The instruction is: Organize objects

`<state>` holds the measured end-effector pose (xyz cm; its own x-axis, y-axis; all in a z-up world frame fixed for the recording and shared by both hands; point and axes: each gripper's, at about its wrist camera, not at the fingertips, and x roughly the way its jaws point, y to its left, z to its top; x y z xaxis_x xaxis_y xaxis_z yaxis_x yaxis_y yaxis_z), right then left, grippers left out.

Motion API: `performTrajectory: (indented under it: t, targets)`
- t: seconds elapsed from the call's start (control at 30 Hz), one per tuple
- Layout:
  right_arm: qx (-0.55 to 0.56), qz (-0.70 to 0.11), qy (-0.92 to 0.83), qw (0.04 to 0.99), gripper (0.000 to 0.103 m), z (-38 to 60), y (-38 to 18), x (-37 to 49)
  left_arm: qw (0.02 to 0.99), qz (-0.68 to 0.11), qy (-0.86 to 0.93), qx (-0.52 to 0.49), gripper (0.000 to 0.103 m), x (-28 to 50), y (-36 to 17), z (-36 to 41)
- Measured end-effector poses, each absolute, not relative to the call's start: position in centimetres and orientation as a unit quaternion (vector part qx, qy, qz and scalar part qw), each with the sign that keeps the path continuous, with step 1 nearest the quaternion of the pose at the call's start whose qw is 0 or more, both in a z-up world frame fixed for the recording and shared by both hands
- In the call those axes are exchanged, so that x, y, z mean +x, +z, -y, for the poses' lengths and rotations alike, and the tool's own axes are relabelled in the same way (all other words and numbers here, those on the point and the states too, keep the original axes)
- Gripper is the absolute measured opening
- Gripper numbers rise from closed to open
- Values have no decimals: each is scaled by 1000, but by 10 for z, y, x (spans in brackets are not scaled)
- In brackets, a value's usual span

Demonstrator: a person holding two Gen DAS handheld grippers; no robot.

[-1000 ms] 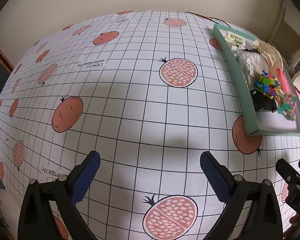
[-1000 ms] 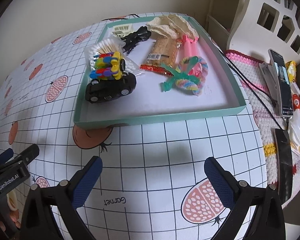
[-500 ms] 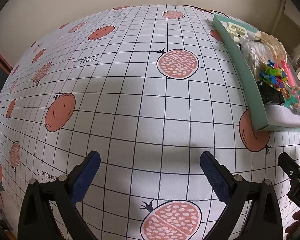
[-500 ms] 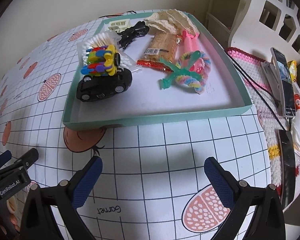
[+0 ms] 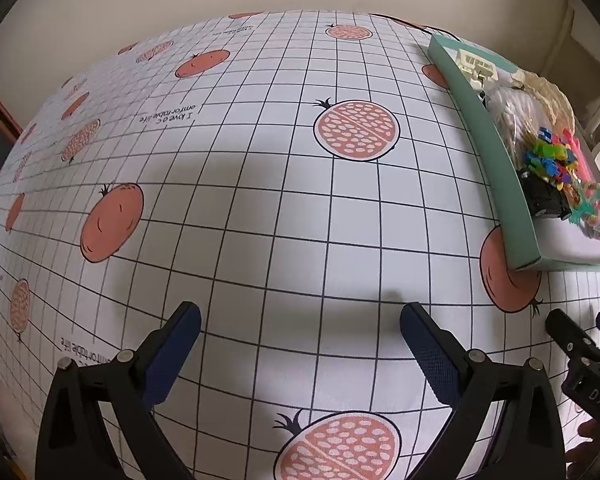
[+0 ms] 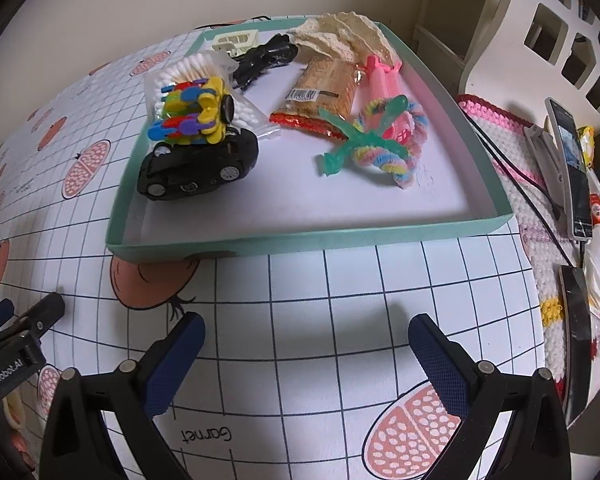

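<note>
The right gripper (image 6: 302, 338) hangs low over the tabletop (image 6: 340, 292), its blue-padded fingers spread wide apart with nothing between them. Straight ahead of it, at twelve o'clock, sits the shallow mint-green cardboard tray (image 6: 300, 238), its near wall square across the line of approach.

Inside the tray, the black toy car (image 6: 198, 164) lies toward eleven o'clock, close behind the near-left corner. Its long axis runs roughly left to right across the gripper's view, nose tilted a little away. A toy of bright plastic interlocking pieces (image 6: 192, 110) rests on top of it, against a clear bag of cotton swabs (image 6: 204, 80). Toward one o'clock lies the pastel twisted rope toy (image 6: 396, 148) with a green rubbery figure (image 6: 352, 138) draped across it, and behind those a wrapped cracker packet (image 6: 324, 88), a pink plastic piece (image 6: 380, 72) and a cream crocheted cloth (image 6: 348, 32).

The left gripper (image 5: 300, 336) is likewise parted and empty, hovering over bare grid-and-pomegranate cloth. From there the tray (image 5: 496, 160) is off at two o'clock, seen edge-on, well apart from its fingers.

So the right hand is plainly the nearer one. I'd judge the car the likeliest pick. Lying crosswise, it would suit a grasp across its narrow width from above, clearing the tray wall first.
</note>
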<state>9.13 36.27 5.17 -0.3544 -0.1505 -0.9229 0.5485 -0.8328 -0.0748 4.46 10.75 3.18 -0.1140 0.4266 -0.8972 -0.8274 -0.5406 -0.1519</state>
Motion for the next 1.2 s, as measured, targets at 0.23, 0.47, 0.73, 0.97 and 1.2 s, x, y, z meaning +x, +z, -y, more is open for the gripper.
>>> performTrajectory:
  t: [0.23, 0.47, 0.73, 0.97, 1.2]
  targets:
    - [524, -176, -805, 218, 103, -365, 49, 81, 439, -183, 718, -508, 100, 45, 30, -106]
    - [519, -175, -807, 219, 103, -365, 48, 72, 441, -182, 720, -504, 100, 44, 30, -106]
    - [510, -174, -812, 223, 103, -366, 47, 60, 442, -181, 721, -502, 102, 45, 29, -105]
    - [504, -173, -817, 222, 103, -359, 43, 73, 443, -179, 722, -500, 103, 44, 29, -106]
    - [498, -172, -820, 223, 103, -360, 44, 84, 443, -178, 723, -499, 103, 43, 29, -107]
